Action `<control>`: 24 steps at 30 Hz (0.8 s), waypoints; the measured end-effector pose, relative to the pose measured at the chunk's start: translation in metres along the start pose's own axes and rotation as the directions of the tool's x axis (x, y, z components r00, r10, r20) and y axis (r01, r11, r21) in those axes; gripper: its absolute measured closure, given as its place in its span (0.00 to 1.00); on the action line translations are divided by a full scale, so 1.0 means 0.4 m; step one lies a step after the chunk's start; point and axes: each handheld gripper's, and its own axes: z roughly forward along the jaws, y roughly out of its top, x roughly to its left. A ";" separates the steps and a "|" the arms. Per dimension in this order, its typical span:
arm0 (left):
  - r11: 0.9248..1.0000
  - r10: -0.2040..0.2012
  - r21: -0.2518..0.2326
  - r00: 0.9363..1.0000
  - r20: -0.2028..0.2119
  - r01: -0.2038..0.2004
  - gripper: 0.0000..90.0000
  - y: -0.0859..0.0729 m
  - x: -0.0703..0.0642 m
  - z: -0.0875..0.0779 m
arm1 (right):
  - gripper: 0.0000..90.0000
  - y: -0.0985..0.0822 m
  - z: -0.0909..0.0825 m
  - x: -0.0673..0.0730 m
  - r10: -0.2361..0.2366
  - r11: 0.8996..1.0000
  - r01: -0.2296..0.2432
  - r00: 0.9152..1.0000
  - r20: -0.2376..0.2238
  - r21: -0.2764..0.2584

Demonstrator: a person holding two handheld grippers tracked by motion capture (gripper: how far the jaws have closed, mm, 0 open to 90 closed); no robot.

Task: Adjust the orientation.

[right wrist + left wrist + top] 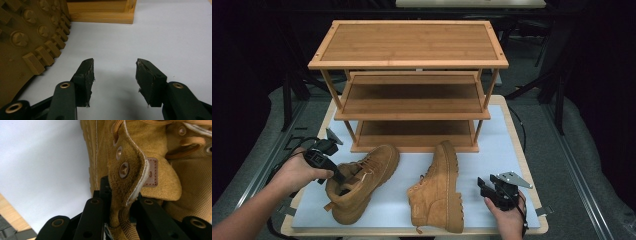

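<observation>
Two tan suede boots lie on a white mat (pixel 502 145). The left boot (pixel 367 172) points its toe toward the rack. My left gripper (pixel 341 176) is at its collar; in the left gripper view the left gripper (pixel 123 192) is shut on the boot's eyelet flap (pixel 125 157), with a black jaw on each side of it. The right boot (pixel 439 192) lies on its side, its treaded sole (pixel 27 45) facing my right gripper (pixel 485 186). The right gripper (pixel 115 72) stands open just above the mat, holding nothing.
A three-tier wooden shoe rack (pixel 409 45) stands at the back of the mat, its bottom frame (pixel 100 15) just beyond the boots. White mat (pixel 160 37) lies bare to the right of the right boot. The table's wooden edge (pixel 532 200) runs close by.
</observation>
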 end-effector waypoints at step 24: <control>0.986 -0.026 -0.157 0.975 0.221 0.062 0.91 -0.064 -0.014 -0.130 | 0.54 -0.001 -0.001 -0.002 0.019 1.000 -0.019 1.000 0.003 -0.006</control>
